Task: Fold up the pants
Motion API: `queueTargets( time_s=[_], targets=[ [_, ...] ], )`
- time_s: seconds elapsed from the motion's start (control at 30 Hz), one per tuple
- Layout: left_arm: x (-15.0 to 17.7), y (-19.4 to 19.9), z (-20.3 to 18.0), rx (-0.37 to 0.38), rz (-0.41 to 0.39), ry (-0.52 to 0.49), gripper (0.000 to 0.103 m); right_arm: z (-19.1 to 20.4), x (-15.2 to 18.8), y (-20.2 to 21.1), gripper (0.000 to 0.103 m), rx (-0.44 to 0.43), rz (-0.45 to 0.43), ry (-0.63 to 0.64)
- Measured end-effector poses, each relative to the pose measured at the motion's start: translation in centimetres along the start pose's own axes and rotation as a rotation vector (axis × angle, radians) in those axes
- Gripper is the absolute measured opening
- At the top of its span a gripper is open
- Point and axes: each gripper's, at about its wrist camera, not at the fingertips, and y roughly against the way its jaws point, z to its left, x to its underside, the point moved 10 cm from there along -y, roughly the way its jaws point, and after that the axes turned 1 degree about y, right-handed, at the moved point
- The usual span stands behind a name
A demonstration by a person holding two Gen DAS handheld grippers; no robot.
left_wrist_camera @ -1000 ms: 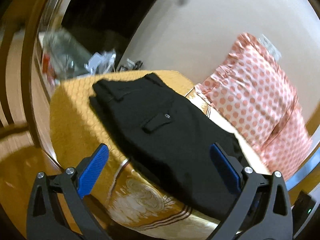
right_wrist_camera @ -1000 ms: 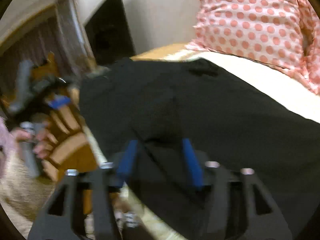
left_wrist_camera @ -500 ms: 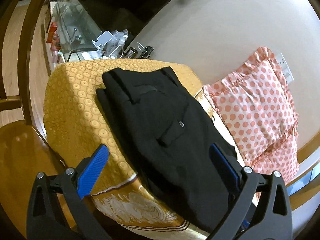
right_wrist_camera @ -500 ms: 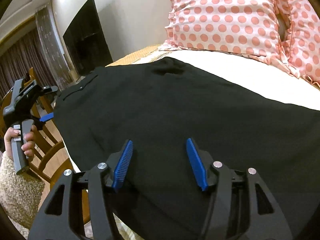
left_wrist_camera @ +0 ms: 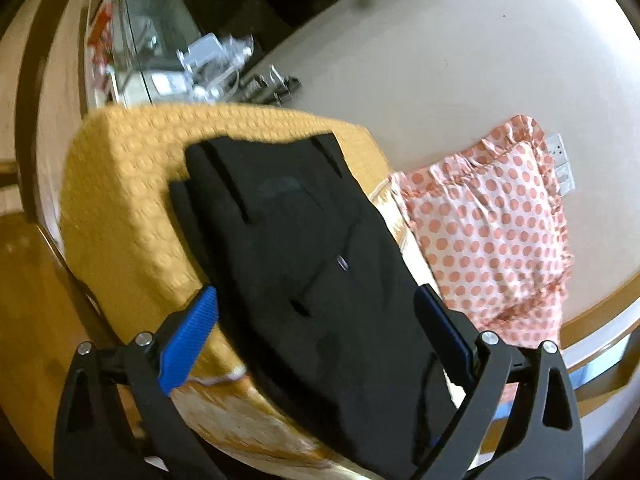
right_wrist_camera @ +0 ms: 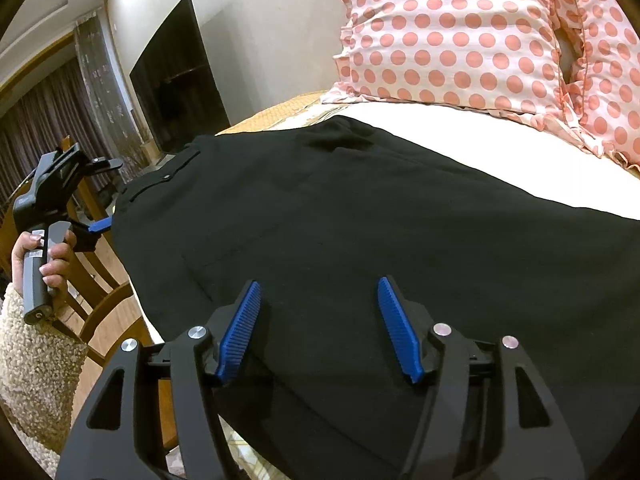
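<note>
Black pants [left_wrist_camera: 316,264] lie flat along the bed, waistband at the far end on a yellow quilted cover [left_wrist_camera: 132,200]. They fill the right wrist view [right_wrist_camera: 360,220]. My left gripper [left_wrist_camera: 316,312] is open and empty, its blue pads on either side of the pants near the bed's edge. It also shows in the right wrist view [right_wrist_camera: 100,226], held in a hand beside the waist end. My right gripper [right_wrist_camera: 318,292] is open and empty, low over the leg part of the pants.
A pink polka-dot pillow [left_wrist_camera: 496,232] leans against the wall beside the pants; it also shows in the right wrist view [right_wrist_camera: 460,32]. A dark TV screen [right_wrist_camera: 176,92] stands past the bed. Wooden chairs [right_wrist_camera: 104,300] stand at the bed's side. Clutter [left_wrist_camera: 212,64] lies beyond the yellow cover.
My left gripper has moved closer to the pants at the bed's edge. My right gripper has opened wider and settled over the leg fabric.
</note>
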Motion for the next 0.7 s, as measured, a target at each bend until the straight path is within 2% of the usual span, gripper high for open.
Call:
queueTargets(
  time_s=[0.13, 0.27, 0.33, 0.4, 0.47, 0.5, 0.57, 0.6, 0.67, 0.7],
  targets=[
    [2.2, -1.0, -1.4, 0.131, 0.113, 0.061, 0.096, 0.1, -0.1, 0.0, 0.064, -0.003, -0.004, -0.005],
    [1.5, -1.6, -1.2, 0.101, 0.097, 0.071, 0.092, 0.1, 0.0, 0.0, 0.064, -0.002, -0.006, -0.003],
    [0.3, -1.8, -0.6, 0.057, 0.057, 0.077, 0.086, 0.1, 0.1, 0.2, 0.064, -0.003, -0.010, -0.003],
    [-0.7, -2.2, -0.3, 0.041, 0.026, 0.090, 0.085, 0.1, 0.2, 0.4, 0.064, -0.006, -0.017, -0.008],
    [-1.1, -2.5, -0.4, -0.014, 0.003, 0.057, 0.078, -0.2, 0.3, 1.0, 0.064, -0.022, -0.031, -0.035],
    [-1.2, -2.7, -0.4, -0.053, -0.006, 0.028, 0.075, -0.3, 0.3, 1.2, 0.064, -0.025, -0.036, -0.043],
    [-1.0, -3.2, -0.5, -0.168, -0.029, -0.056, 0.040, -1.0, 0.3, 2.4, 0.064, -0.024, -0.062, -0.062],
    [-0.9, -3.3, -0.7, -0.211, -0.041, -0.097, 0.031, -1.6, 0.3, 3.2, 0.064, -0.016, -0.079, -0.075],
    [-0.9, -2.8, -1.7, -0.237, -0.075, -0.182, 0.019, -2.6, 0.4, 4.6, 0.064, -0.004, -0.105, -0.095],
    [-0.8, -2.5, -2.4, -0.246, -0.088, -0.220, 0.019, -3.2, 0.5, 5.4, 0.064, 0.007, -0.118, -0.106]
  ],
)
